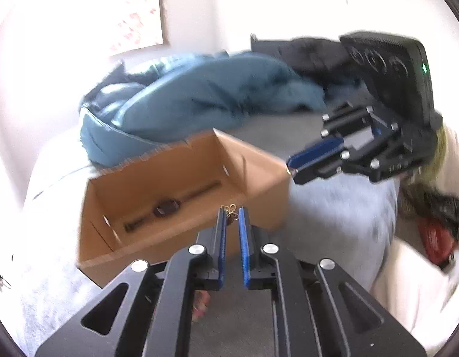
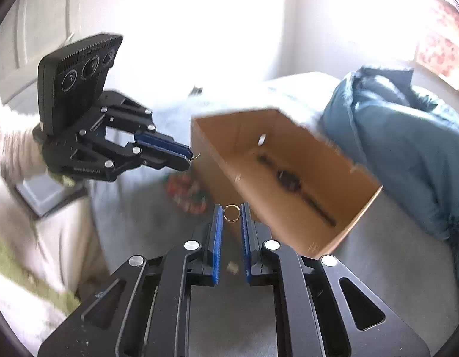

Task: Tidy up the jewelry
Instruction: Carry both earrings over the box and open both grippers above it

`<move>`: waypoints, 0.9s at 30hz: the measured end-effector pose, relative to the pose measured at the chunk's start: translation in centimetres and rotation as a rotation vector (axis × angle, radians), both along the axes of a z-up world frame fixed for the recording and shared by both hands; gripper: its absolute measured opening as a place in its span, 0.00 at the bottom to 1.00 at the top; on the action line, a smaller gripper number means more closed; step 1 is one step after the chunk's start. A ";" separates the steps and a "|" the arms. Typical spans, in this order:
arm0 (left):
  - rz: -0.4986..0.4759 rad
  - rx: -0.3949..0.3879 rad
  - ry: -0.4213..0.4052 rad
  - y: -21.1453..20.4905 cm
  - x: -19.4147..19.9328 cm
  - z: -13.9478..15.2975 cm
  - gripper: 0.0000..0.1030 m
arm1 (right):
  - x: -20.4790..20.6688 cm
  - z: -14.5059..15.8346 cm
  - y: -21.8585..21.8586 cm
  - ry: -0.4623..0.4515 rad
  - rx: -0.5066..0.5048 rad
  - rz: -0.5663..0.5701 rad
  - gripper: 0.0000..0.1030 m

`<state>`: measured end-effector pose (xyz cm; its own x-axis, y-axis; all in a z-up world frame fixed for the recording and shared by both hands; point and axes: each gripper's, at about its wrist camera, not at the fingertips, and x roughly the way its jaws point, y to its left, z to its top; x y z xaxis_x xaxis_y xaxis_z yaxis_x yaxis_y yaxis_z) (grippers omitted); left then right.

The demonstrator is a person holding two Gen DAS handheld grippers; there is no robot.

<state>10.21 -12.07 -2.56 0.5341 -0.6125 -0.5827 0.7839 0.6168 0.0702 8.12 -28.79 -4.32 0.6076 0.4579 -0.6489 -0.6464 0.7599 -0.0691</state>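
An open cardboard box [image 1: 253,160] [image 2: 223,136] sits on a grey bed. A dark wristwatch [image 1: 167,208] [image 2: 289,181] lies flat inside it. My left gripper [image 1: 232,212] is shut on a small gold earring [image 1: 231,211] and holds it at the box's near rim; in the right wrist view it [image 2: 190,158] hangs left of the box with the gold piece [image 2: 195,157] at its tip. My right gripper [image 2: 231,212] is shut on a gold ring [image 2: 231,213] just before the box's near corner; in the left wrist view it [image 1: 290,168] sits at the box's right corner.
A blue duvet [image 1: 199,95] [image 2: 402,136] is heaped behind the box. A reddish beaded item [image 2: 188,192] lies on the bed left of the box. A red object [image 1: 434,241] lies at the right. A bright window [image 1: 134,15] is behind.
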 end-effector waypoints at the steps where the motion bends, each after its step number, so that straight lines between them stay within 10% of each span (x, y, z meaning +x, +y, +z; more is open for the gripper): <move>1: 0.011 -0.013 -0.005 0.3 0.5 0.3 0.07 | 0.3 0.0 0.0 -0.013 0.000 -0.011 0.10; 13: 0.122 -0.016 0.102 -0.9 9.0 -3.5 0.07 | 6.8 -3.5 0.5 0.061 0.012 -0.122 0.10; 27: 0.140 -0.012 0.097 0.5 7.1 -3.6 0.07 | 7.6 -3.7 -1.8 0.092 0.073 -0.178 0.25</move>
<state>17.32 -11.56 -6.18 0.5562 -0.5433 -0.6289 0.6930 0.7208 -0.0098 15.73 -30.56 -8.07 0.6226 0.3967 -0.6745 -0.5029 0.8632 0.0435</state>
